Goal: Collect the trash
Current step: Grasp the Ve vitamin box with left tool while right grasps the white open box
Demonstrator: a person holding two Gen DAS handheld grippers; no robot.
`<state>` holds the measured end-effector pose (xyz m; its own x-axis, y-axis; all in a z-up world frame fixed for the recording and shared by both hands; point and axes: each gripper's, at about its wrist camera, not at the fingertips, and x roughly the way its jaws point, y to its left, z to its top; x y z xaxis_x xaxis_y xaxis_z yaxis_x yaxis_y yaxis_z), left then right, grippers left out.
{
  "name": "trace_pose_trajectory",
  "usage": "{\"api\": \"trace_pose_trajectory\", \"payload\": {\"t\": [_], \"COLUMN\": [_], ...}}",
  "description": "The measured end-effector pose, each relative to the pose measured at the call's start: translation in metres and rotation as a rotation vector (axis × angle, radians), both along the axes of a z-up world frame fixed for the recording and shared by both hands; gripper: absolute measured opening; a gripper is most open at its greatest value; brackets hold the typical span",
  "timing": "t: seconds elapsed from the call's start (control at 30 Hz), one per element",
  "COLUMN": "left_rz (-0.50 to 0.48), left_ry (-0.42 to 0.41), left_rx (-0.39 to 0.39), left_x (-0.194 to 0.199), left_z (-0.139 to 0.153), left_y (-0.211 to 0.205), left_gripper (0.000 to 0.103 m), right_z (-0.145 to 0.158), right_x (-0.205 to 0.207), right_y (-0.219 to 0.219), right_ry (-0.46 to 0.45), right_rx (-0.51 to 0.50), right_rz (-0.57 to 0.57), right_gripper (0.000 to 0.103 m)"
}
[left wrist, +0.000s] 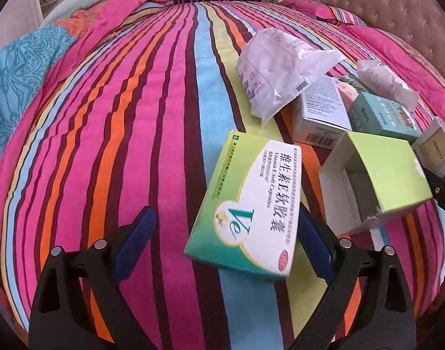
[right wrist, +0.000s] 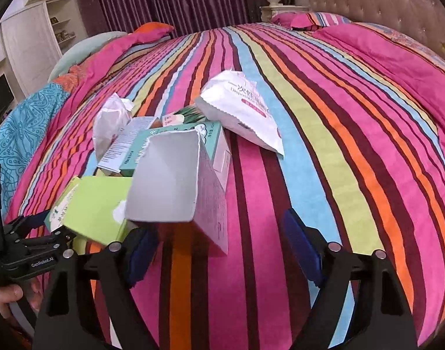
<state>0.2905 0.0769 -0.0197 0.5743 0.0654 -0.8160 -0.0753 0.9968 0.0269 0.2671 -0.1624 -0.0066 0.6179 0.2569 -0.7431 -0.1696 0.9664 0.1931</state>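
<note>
- Left wrist view: the left gripper (left wrist: 227, 243) stands with jaws apart, the vitamin box (left wrist: 248, 204) lying between them; its right pad looks to be at the box's edge, the left pad well clear. No grip is made.
- Right wrist view: the right gripper (right wrist: 219, 248) is also spread wide. The torn white carton (right wrist: 175, 183) lies between the pads, nearer the left one; contact cannot be told.
- The remaining trash sits at 11 to 12 o'clock from the right gripper: a teal box (right wrist: 175, 137), a white pouch (right wrist: 243, 116) and a crumpled wrapper (right wrist: 110, 122), all on the striped bedspread (right wrist: 339, 145).
- Judgement: centre each carton between the pads before closing.
- Close gently; empty cartons likely crush.
- Risk: the soft bedspread may let a box tilt away.
</note>
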Motion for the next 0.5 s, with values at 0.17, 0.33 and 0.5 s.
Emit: {"api": "trace_pose_trajectory", "payload": {"t": [0.17, 0.33, 0.5], "left_rz": [-0.002, 0.021, 0.039], "left_ry": [-0.002, -0.004, -0.017], "left_rx": [0.013, -0.02, -0.052], "left_x": [0.006, 0.008, -0.003], "left_z": [-0.001, 0.005, 0.011], "left_y": [-0.002, 0.003, 0.007], "left_gripper": [0.082, 0.052, 0.052], "right_z": [-0.005, 0.005, 0.016], "right_x": [0.006, 0.002, -0.008], "right_y": [0.006, 0.009, -0.002], "right_ry": [0.029, 0.039, 0.031], "right_rx": [-0.001, -0.007, 0.049], "right_rz": [0.012, 0.025, 0.033], "right_gripper": [0.055, 0.029, 0.029]}}
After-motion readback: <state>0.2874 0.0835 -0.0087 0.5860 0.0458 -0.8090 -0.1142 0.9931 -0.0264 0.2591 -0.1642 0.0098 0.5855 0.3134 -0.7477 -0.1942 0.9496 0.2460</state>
